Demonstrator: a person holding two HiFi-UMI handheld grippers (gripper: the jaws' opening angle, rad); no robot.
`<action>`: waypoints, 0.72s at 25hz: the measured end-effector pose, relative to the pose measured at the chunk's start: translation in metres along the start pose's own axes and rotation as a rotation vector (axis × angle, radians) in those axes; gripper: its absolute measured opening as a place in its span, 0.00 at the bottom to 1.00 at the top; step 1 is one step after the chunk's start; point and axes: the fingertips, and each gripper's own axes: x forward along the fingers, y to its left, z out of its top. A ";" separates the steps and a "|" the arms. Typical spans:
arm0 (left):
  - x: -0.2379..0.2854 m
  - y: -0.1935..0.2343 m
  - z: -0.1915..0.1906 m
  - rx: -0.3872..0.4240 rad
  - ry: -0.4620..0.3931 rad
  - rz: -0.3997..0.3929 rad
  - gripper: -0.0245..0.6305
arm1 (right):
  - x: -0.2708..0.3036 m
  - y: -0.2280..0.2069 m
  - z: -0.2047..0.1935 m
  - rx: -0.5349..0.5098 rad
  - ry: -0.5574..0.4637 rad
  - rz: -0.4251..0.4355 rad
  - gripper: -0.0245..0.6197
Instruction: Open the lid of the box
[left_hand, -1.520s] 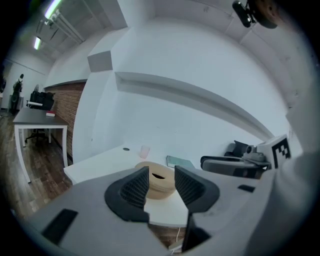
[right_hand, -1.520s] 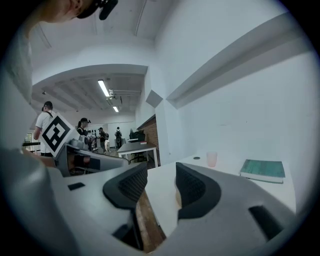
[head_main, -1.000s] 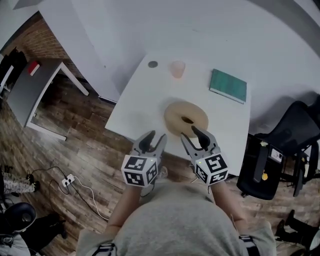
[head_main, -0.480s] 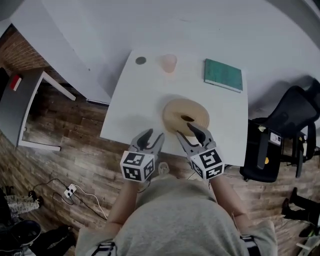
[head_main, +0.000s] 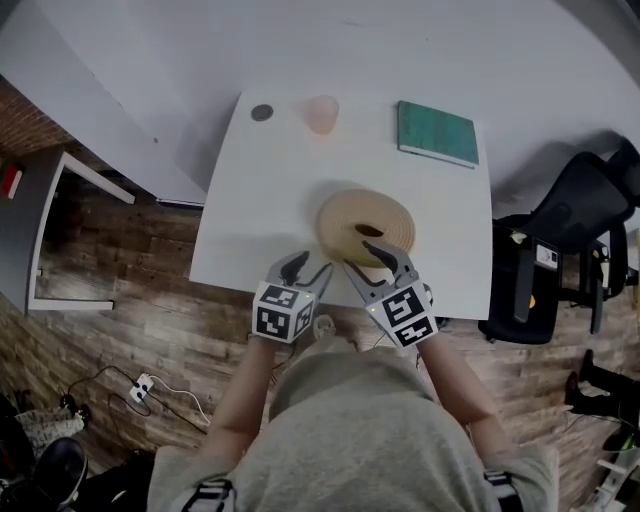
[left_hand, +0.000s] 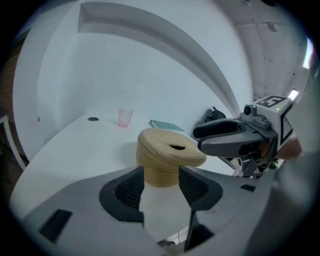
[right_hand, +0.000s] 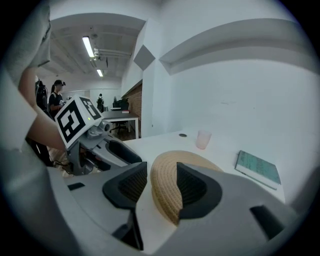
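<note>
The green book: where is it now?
In the head view the book lies at the table's far right corner, right of the cup and beyond the woven box.

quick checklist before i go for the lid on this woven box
1. Lid on woven box: ok, closed.
2. Left gripper jaws apart: ok, have just been opening, nothing between them, box ahead.
3. Right gripper jaws apart: ok, open at box's near rim, not clamped.
4. Cup and book away from box: ok.
5. Seam between lid and box found: cannot tell.
</note>
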 end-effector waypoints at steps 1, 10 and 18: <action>0.005 0.001 -0.003 0.006 0.015 -0.004 0.35 | 0.003 0.001 -0.004 -0.014 0.018 0.006 0.32; 0.045 0.003 -0.024 0.066 0.132 -0.045 0.40 | 0.028 0.006 -0.030 -0.203 0.176 0.047 0.33; 0.065 0.009 -0.030 0.151 0.163 -0.025 0.41 | 0.045 0.009 -0.044 -0.341 0.250 0.064 0.33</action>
